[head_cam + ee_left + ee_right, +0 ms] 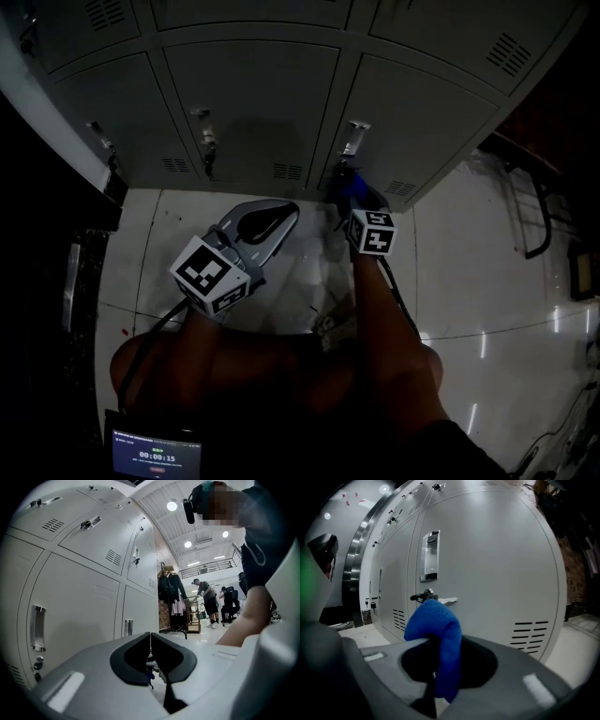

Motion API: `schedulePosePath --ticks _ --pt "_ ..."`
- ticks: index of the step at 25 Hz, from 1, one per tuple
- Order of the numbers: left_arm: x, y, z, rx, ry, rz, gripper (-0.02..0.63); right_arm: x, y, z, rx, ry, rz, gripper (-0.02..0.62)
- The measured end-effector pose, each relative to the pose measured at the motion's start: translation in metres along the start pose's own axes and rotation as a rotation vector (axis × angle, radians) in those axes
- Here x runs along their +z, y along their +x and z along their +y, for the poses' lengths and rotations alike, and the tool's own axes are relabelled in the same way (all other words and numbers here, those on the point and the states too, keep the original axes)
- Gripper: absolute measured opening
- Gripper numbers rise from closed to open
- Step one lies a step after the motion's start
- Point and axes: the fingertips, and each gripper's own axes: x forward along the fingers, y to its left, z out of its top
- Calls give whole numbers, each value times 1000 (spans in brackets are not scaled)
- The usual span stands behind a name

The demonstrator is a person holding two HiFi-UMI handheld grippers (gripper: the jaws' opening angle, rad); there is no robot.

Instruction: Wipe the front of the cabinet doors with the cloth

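Right gripper [443, 660] fingers pinch fuzzy blue cloth [433, 618] by smooth grey door [497, 573]; left gripper [151, 641] closed, empty.

Glossy pale floor [469, 281], round ceiling lights [172, 506], clothes rack [169, 592]

A blue cloth [436, 620], pale grey cabinet doors [487, 569], and black-and-white marker cubes [210, 275].

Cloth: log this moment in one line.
right hand-held gripper: shut on cloth, by door | left hand-held gripper: shut, empty | cloth-door contact: unclear
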Motion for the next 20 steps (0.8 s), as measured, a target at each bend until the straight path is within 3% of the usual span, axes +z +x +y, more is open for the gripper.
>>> schedulePosePath --ticks 12,20 --pt "0 0 -2 -5 -1 -1 11 -11 -26 -77 -183 60 16 74" --pt "-2 0 -3 -8 -1 2 11 -17 -56 -143 -344 219 -30 74"
